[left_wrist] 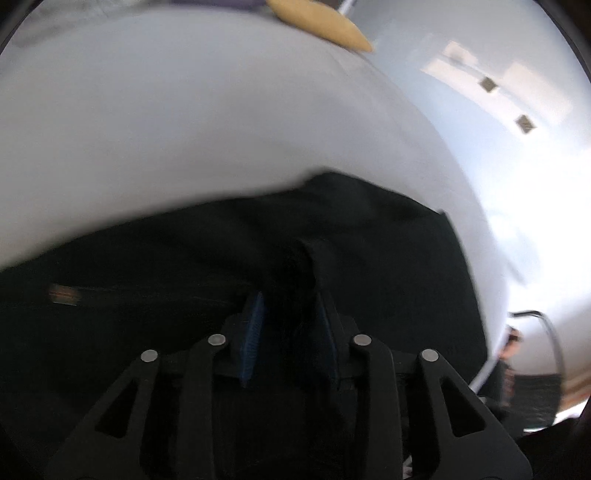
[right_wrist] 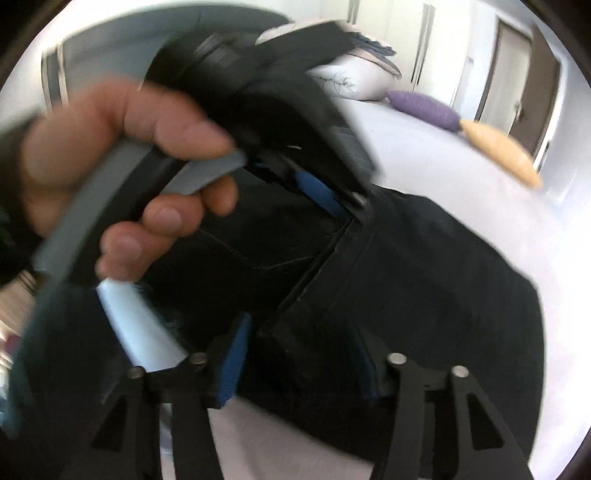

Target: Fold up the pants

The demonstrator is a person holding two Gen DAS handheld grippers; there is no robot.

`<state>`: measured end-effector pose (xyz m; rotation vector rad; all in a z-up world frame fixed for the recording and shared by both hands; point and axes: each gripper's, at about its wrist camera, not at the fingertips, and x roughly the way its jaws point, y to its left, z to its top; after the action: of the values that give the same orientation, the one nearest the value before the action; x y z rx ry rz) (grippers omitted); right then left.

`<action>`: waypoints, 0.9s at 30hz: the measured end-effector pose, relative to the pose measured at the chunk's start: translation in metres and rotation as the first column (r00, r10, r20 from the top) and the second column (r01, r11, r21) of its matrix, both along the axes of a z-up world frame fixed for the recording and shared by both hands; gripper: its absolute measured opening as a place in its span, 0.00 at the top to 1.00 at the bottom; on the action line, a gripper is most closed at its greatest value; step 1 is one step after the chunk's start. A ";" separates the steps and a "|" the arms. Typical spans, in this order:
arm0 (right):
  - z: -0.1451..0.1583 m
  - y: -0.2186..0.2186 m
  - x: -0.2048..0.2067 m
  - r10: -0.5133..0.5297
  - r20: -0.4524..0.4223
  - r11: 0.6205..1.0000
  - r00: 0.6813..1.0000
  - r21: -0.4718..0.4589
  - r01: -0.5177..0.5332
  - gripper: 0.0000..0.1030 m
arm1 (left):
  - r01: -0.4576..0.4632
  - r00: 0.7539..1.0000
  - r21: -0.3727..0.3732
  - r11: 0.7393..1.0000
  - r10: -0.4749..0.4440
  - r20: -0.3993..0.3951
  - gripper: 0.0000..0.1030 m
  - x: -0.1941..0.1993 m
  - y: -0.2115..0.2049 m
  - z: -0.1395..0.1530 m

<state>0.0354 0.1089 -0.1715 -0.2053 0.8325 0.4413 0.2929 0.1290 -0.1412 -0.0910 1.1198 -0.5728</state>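
Black pants (right_wrist: 424, 280) lie on a white bed sheet (right_wrist: 406, 147). In the left wrist view the pants (left_wrist: 184, 295) fill the lower half. My left gripper (left_wrist: 291, 306) is shut on a raised fold of the black fabric between its blue pads. In the right wrist view my right gripper (right_wrist: 299, 347) has its blue pads apart, with a bunch of the black fabric between them; whether they press it is unclear. The left gripper (right_wrist: 317, 192), held by a hand (right_wrist: 110, 166), also shows there, pinching the fabric.
A purple cushion (right_wrist: 424, 107), a yellow cushion (right_wrist: 498, 151) and a white pillow (right_wrist: 351, 77) lie at the far side of the bed. The yellow cushion also shows in the left wrist view (left_wrist: 321, 22). The bed edge (left_wrist: 491, 354) and floor are at the right.
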 end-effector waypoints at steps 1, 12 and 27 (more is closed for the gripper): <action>0.006 -0.014 -0.003 0.005 -0.027 0.997 1.000 0.075 -0.003 0.46 | -0.024 0.999 0.034 0.999 0.023 0.041 0.72 -0.002 0.004 0.008; 0.020 -0.219 0.072 -0.137 -0.333 0.750 0.933 0.580 0.317 0.71 | 0.082 0.977 0.244 0.966 -0.126 0.170 0.72 -0.075 -0.080 -0.022; -0.055 -0.258 0.133 -0.143 -0.537 0.656 0.831 0.577 0.486 0.94 | 0.051 0.979 0.267 0.962 -0.101 0.175 0.72 -0.060 -0.081 -0.022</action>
<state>0.1685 -0.1492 -0.2261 0.7925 1.0734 0.4371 0.2332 0.0477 -0.1637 0.2318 1.0086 -0.4865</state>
